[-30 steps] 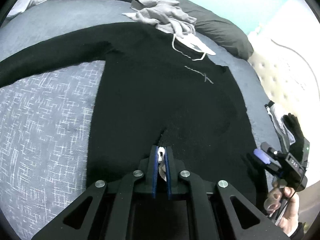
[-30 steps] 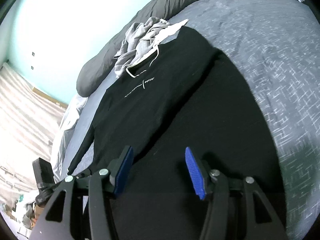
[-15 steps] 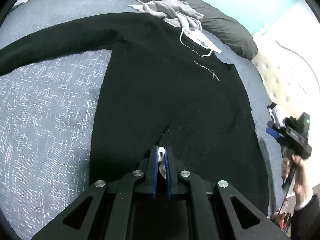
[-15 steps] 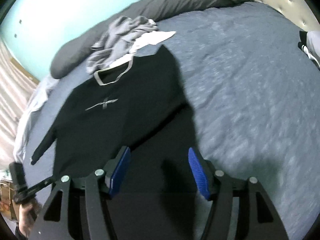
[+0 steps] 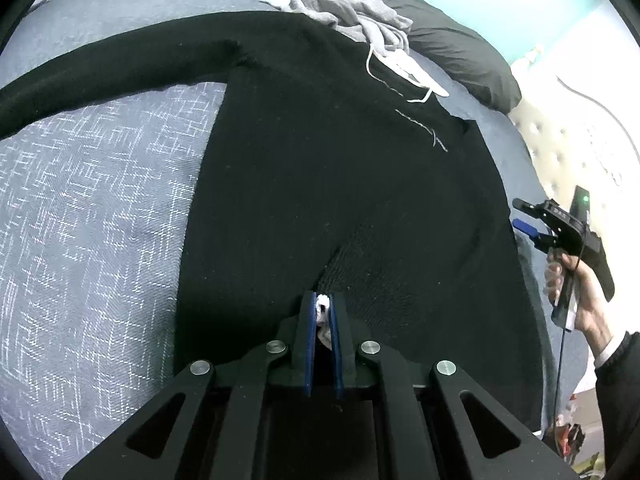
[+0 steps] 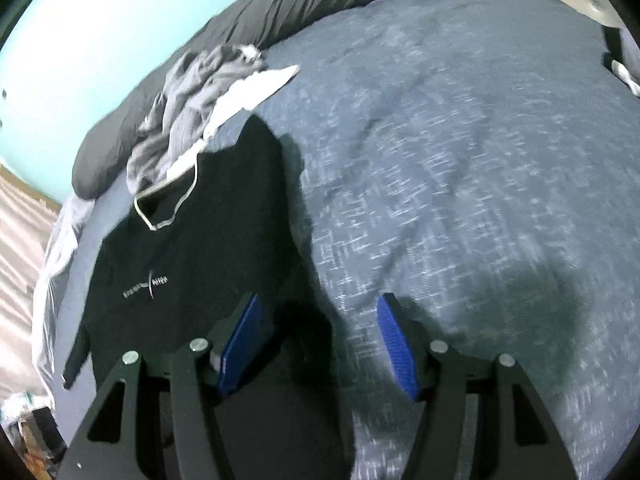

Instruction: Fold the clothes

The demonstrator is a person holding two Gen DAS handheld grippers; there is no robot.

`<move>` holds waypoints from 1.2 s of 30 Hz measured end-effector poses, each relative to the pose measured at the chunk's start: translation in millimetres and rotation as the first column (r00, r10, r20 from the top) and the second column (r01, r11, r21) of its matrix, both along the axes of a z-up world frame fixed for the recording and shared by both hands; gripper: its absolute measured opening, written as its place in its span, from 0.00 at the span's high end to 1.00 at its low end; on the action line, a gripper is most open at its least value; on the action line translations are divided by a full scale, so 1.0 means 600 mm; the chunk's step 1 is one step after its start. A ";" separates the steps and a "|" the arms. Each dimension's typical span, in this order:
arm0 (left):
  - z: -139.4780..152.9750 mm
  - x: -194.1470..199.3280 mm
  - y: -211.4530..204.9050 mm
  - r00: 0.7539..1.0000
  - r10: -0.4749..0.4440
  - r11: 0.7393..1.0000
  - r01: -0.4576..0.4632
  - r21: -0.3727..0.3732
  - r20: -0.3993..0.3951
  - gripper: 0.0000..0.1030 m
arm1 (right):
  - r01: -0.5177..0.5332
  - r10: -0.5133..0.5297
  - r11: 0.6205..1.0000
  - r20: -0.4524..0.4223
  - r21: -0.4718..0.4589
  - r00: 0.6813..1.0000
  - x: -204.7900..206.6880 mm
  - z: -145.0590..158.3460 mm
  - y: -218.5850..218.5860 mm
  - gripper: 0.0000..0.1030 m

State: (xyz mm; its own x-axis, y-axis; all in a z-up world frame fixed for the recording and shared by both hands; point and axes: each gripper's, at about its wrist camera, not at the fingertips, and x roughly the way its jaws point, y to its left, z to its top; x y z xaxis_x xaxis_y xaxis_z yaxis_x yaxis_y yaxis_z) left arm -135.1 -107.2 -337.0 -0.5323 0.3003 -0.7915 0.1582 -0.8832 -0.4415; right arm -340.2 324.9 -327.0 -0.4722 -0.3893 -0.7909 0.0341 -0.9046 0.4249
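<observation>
On the bed your black sweater lies flat, one sleeve still spread, so folding has barely begun. Your left tongs are clamped on its hem; your right tongs hang apart, empty, beside its edge.

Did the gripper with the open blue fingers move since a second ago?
Yes. In the left wrist view the right gripper has slid off the black sweater, rightward past its edge and up toward the headboard.
</observation>
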 end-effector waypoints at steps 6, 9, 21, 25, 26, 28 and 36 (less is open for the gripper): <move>-0.001 -0.002 0.002 1.000 -0.005 1.000 0.005 -0.007 0.000 0.93 | -0.001 0.001 0.998 0.007 -0.056 1.000 -0.001 -0.014 -0.006 0.88; -0.004 -0.003 0.004 1.000 -0.008 1.000 0.008 -0.009 0.003 0.93 | 0.019 -0.019 0.999 -0.009 -0.047 1.000 0.001 -0.010 0.000 1.00; -0.014 -0.003 0.006 1.000 -0.015 1.000 0.015 -0.007 0.009 0.93 | 0.012 -0.014 0.999 -0.081 -0.032 0.997 -0.069 0.052 -0.004 0.52; -0.020 -0.009 0.003 1.000 -0.017 1.000 0.017 -0.001 0.019 0.93 | -0.051 0.053 0.998 -0.090 0.021 0.995 -0.126 0.079 -0.054 0.51; -0.021 -0.010 0.003 1.000 -0.018 1.000 0.018 0.000 0.019 0.93 | -0.061 0.065 0.997 -0.086 0.040 0.994 -0.142 0.082 -0.067 0.51; -0.023 -0.010 0.003 1.000 -0.018 1.000 0.018 0.004 0.019 0.93 | -0.079 0.082 0.996 -0.068 0.046 0.994 -0.175 0.079 -0.089 0.51; -0.027 -0.006 0.006 0.999 -0.040 0.999 0.040 -0.006 0.020 0.92 | -0.097 0.101 0.976 -0.014 0.195 0.995 -0.263 0.050 -0.146 0.51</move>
State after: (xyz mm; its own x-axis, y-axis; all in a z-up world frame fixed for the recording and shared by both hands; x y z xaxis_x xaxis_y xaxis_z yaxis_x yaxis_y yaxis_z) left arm -138.5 -103.6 -353.4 -0.5041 0.3163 -0.8037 0.1314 -0.8916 -0.4333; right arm -497.8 237.2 -297.2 -0.4587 -0.2757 -0.8447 0.1358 -0.9612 0.2400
